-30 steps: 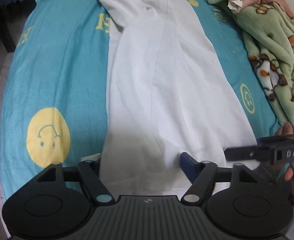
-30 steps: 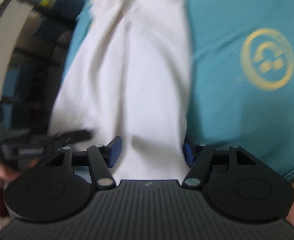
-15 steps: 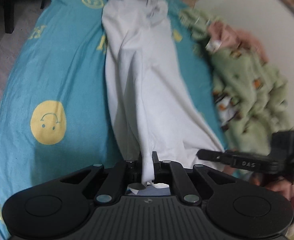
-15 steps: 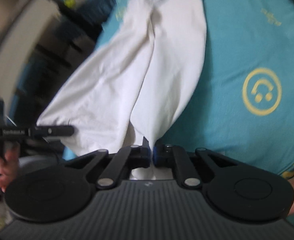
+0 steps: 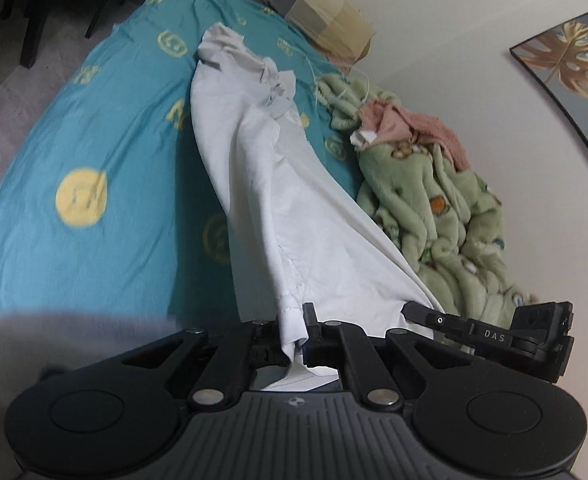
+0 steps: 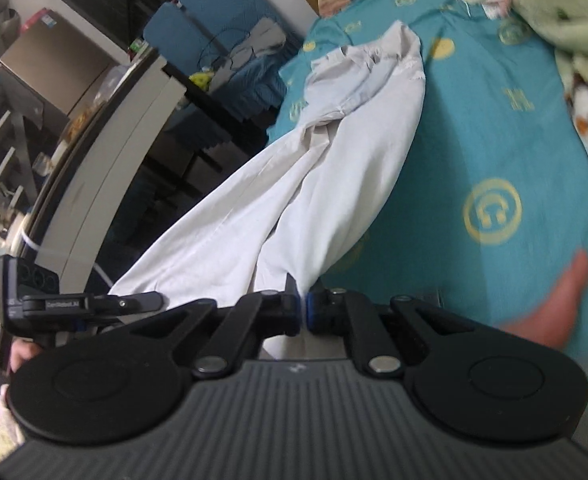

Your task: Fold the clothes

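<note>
Left gripper (image 5: 294, 340) clamped on the near hem of the white trousers (image 5: 261, 168); right gripper (image 6: 302, 308) pinched shut on the other near corner, probably. Hem lifted, far waist still on bed (image 5: 93, 128). No fold laid yet; everything remains.

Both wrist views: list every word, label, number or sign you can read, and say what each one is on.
"DAS": white letters on the right gripper, seen in the left wrist view.
White label on the left gripper, right wrist view: too blurred to read.
Yellow prints on the sheet: a headphone sign is clear; the letter-like marks are too blurred to read.
Small emblems on each camera's own gripper base: logos, no readable text.
</note>
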